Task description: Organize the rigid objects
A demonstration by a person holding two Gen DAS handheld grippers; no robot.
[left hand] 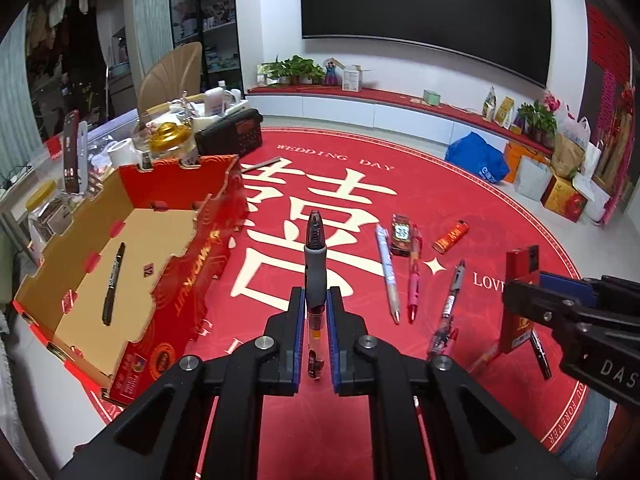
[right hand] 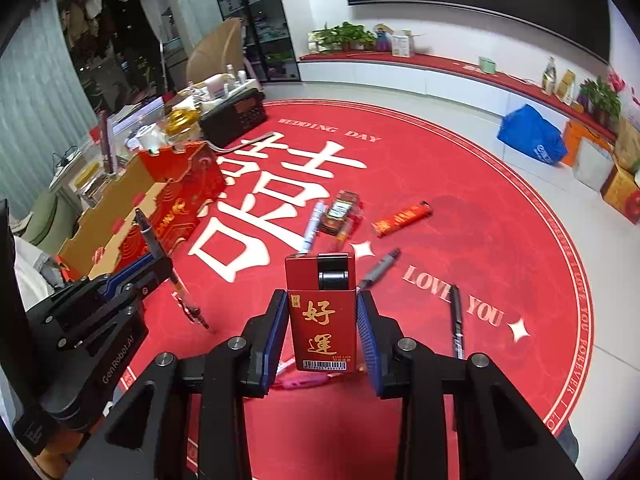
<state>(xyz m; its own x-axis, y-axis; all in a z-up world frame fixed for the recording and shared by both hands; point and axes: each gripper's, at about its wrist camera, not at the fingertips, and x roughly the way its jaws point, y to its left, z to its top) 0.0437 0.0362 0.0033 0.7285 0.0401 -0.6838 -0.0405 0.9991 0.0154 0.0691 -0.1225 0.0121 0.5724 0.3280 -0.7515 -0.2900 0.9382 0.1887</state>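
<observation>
My left gripper [left hand: 316,300] is shut on a clear pen with a grey grip [left hand: 315,264], held above the red mat; it also shows in the right wrist view [right hand: 154,248]. My right gripper [right hand: 322,320] is shut on a red box lighter with gold characters [right hand: 322,312], seen at right in the left wrist view [left hand: 520,300]. An open red cardboard box [left hand: 176,264] stands to the left and holds a black marker [left hand: 113,284]. Several pens [left hand: 387,272], a small pack [left hand: 401,236] and a red stick lighter [left hand: 451,237] lie on the mat.
The round red wedding mat [left hand: 500,216] covers the floor. A cluttered low table with a black radio [left hand: 230,132] stands behind the box. A black pen [right hand: 456,320] lies at right. Bags and boxes [left hand: 560,176] line the right wall under a low shelf.
</observation>
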